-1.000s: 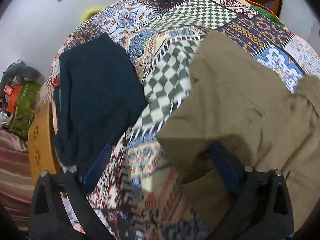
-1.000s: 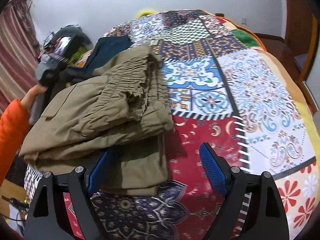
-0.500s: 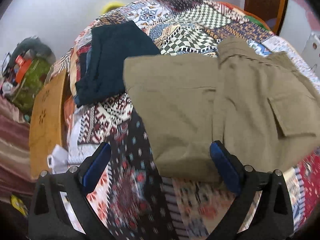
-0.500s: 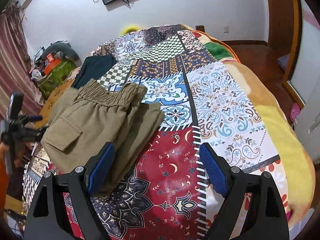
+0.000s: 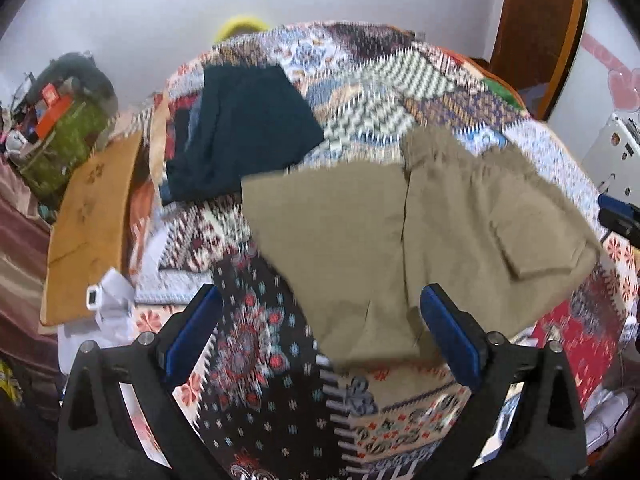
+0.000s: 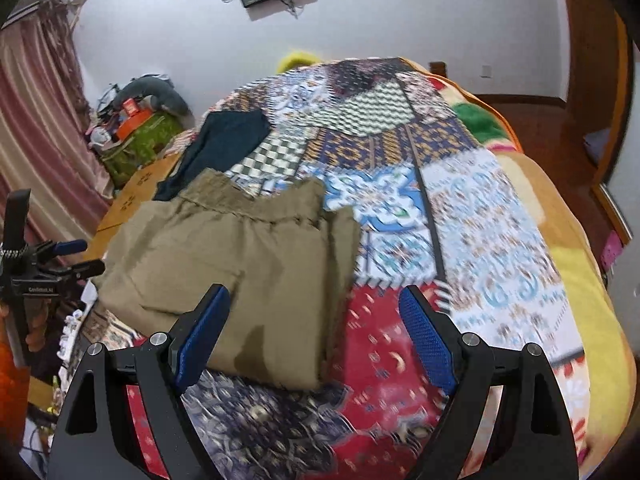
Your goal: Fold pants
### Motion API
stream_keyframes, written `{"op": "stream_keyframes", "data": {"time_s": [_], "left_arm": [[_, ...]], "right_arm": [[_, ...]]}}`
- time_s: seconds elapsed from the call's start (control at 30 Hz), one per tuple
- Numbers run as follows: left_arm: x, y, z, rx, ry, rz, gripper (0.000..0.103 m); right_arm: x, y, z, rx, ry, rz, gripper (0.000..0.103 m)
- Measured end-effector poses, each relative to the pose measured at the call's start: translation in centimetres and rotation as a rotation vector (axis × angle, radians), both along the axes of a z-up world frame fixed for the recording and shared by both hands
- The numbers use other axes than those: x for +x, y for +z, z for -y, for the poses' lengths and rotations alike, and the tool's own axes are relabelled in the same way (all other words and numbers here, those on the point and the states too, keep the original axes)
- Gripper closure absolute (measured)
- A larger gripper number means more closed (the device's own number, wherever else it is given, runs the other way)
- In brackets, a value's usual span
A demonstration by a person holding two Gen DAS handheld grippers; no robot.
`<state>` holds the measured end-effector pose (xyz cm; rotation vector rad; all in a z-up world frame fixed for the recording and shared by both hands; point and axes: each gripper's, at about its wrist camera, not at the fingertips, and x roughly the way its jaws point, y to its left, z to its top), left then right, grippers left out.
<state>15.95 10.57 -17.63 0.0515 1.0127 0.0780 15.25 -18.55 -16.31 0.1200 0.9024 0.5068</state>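
The olive pants (image 5: pixel 400 240) lie folded in a flat stack on the patchwork quilt (image 5: pixel 372 92), cargo pocket facing up. In the right wrist view the pants (image 6: pixel 240 256) fill the left middle, waistband toward the far side. My left gripper (image 5: pixel 320 300) hovers open above the near edge of the pants and touches nothing. My right gripper (image 6: pixel 314 296) is also open, above the stack's near right corner, with nothing between its pads. The left gripper (image 6: pixel 52 264) shows at that view's left edge, held by a hand.
A folded dark navy garment (image 5: pixel 244 132) lies beyond the pants on the quilt. A wooden bed board (image 5: pixel 88 224) and a green bag (image 5: pixel 60 148) stand to the left. A yellow blanket (image 6: pixel 580 280) covers the bed's right edge. Curtain, wall screen and door surround the bed.
Both grippers have pulled up and back from the pants. The bunched pants of a second ago now lie flat and folded. The left gripper swung away to the stack's near left side.
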Motion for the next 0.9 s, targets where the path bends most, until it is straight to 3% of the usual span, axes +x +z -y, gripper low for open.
{"op": "stream_keyframes", "data": {"time_s": [0.27, 0.37, 0.5, 0.57, 0.63, 0.9], "left_arm": [[5.0, 1.8, 1.9, -0.055, -0.072, 0.062, 0.003], [7.4, 0.2, 2.6, -0.061, -0.097, 0.006, 0.003], [9.0, -3.7, 1.7, -0.155, -0.085, -0.117, 0.003], [9.0, -6.0, 0.7, -0.210, -0.081, -0.157, 0.002], [8.1, -6.4, -0.1, -0.267, -0.087, -0.131, 0.002], [4.4, -5.7, -1.1, -0.259, -0.086, -0.098, 0.002]], "right_arm": [[3.2, 0.8, -4.8, 0.024, 0.138, 0.024, 0.019], [4.4, 0.2, -6.6, 0.037, 0.192, 0.002, 0.029], [6.0, -2.0, -8.1, 0.033, 0.246, -0.094, 0.044], [6.2, -3.7, -8.5, 0.004, 0.264, -0.143, 0.045], [5.6, -4.5, -8.2, -0.002, 0.275, -0.146, 0.047], [3.3, -4.0, -5.1, 0.034, 0.236, -0.153, 0.048]]}}
